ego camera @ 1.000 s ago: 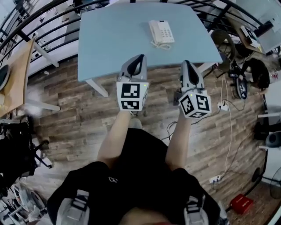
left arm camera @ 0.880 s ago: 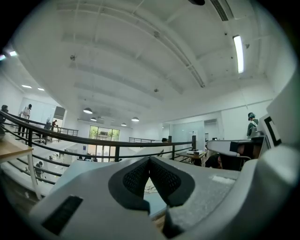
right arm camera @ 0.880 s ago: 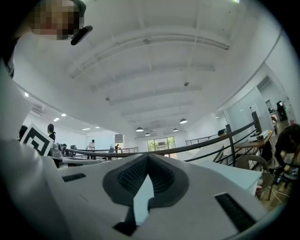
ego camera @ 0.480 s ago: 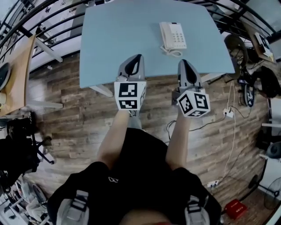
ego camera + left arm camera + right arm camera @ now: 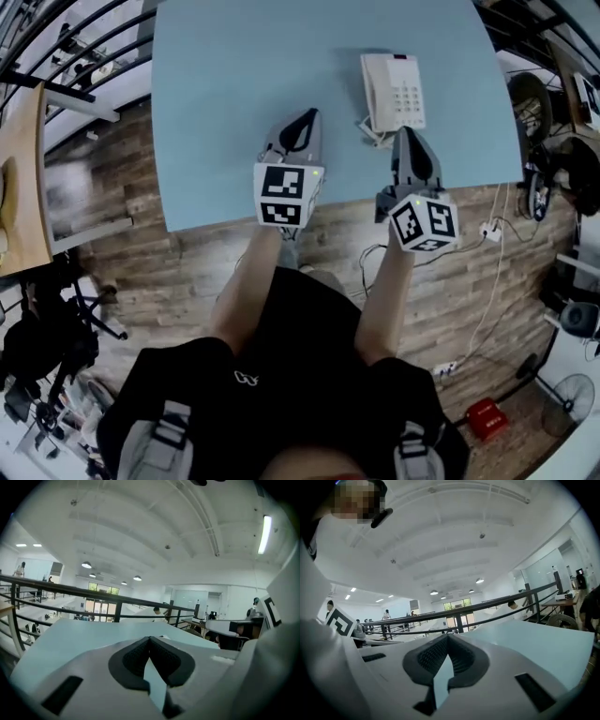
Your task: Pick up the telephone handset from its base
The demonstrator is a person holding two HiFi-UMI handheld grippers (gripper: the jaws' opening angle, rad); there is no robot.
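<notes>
The white telephone (image 5: 396, 90) lies on the light blue table (image 5: 216, 94), its handset (image 5: 377, 86) resting along the left side of the base. A coiled cord (image 5: 369, 131) trails at its near end. My right gripper (image 5: 406, 134) hovers just short of the phone's near edge, jaws shut and empty. My left gripper (image 5: 306, 116) is over the table to the left of the phone, also shut and empty. The left gripper view shows closed pads (image 5: 150, 639) over the tabletop (image 5: 70, 634). The right gripper view shows the same (image 5: 447, 637). Neither gripper view shows the phone.
A wooden desk (image 5: 23, 178) stands at the left beside black railings (image 5: 56, 56). Right of the table are a chair (image 5: 534, 103), cables with a power strip (image 5: 489, 230), a red box (image 5: 483, 417) and a fan (image 5: 562, 417) on the wood floor.
Both grippers have moved forward from over the floor to over the table's near part. The phone now lies close ahead of the right gripper.
</notes>
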